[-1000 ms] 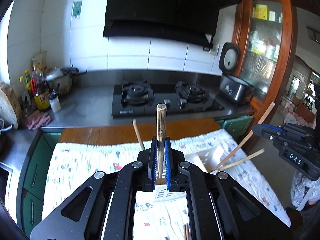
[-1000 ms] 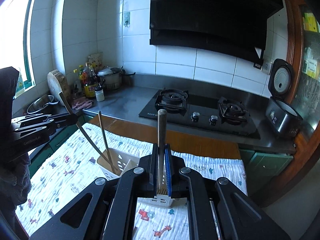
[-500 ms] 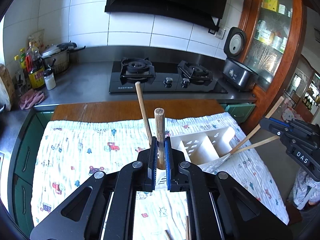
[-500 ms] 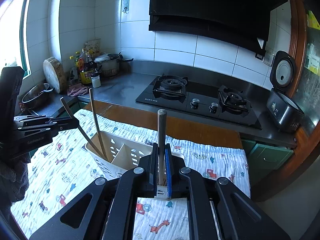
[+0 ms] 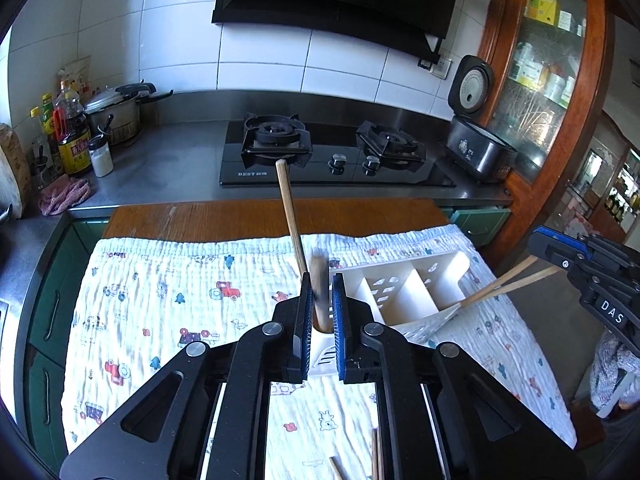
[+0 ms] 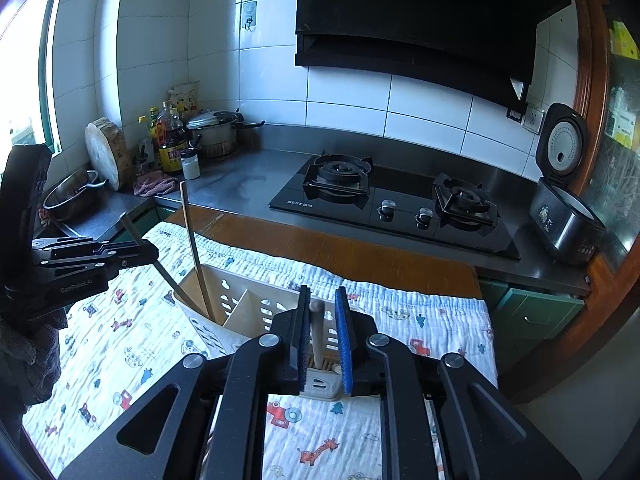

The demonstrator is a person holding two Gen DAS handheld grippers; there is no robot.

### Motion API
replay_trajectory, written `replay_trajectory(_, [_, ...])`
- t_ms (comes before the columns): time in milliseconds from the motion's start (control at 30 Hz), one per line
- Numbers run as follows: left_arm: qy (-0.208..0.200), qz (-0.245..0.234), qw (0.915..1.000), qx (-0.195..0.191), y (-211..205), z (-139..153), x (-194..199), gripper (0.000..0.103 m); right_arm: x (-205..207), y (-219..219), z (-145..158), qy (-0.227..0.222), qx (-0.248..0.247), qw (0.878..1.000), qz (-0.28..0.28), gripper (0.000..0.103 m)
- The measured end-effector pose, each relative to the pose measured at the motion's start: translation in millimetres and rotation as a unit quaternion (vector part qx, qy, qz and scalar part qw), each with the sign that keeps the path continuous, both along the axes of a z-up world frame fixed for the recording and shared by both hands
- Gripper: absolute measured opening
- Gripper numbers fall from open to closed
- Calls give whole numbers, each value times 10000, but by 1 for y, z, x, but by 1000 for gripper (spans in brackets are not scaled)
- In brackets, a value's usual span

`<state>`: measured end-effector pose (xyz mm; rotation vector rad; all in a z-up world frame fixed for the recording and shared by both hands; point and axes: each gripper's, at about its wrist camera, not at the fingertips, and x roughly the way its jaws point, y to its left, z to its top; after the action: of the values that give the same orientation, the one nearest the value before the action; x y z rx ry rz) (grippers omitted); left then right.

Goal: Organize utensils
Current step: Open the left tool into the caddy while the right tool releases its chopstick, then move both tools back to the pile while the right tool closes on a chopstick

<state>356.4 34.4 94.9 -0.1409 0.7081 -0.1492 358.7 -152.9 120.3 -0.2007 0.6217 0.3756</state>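
As gripper (image 6: 322, 312) opens, chopstick (image 6: 317, 332) between.

White lettering that reads "BESTER", or close to it, stands on the front left corner of the black glass gas hob (image 5: 336, 160) set in the counter; the right wrist view shows the same mark (image 6: 300, 203), too small to spell with certainty. The right gripper (image 5: 600, 276), seen at the right edge of the left wrist view, carries the white letters "DAS" on its black body. The left gripper (image 6: 80, 268), seen at the left edge of the right wrist view, carries faint grey lettering "GenRobot.AI" on its side. The dark sauce bottle (image 5: 74, 140) at the counter's far left end has a red and yellow label whose characters are too small to read.
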Motion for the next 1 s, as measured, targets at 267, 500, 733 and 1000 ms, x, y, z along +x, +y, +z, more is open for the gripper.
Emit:
replay_trajectory(267, [-262,-6,9997,28,-3,21,-24,17,-25,-9,21,-330,29,9994,-61,31])
replay_trajectory(500, [-516,8,9986,79,-7,36,-61,35,-61,-20,36,-573,114,9983,-24,42])
replay_trajectory(733, [-582,42,9983,23,-7,30,-110,52,-103,-28,20,-470,223,9986,91,50])
replay_trajectory(1000, [-561,124,9983,114,-7,3,-166,61,-144,-27,-32,-6,299,9993,212,52])
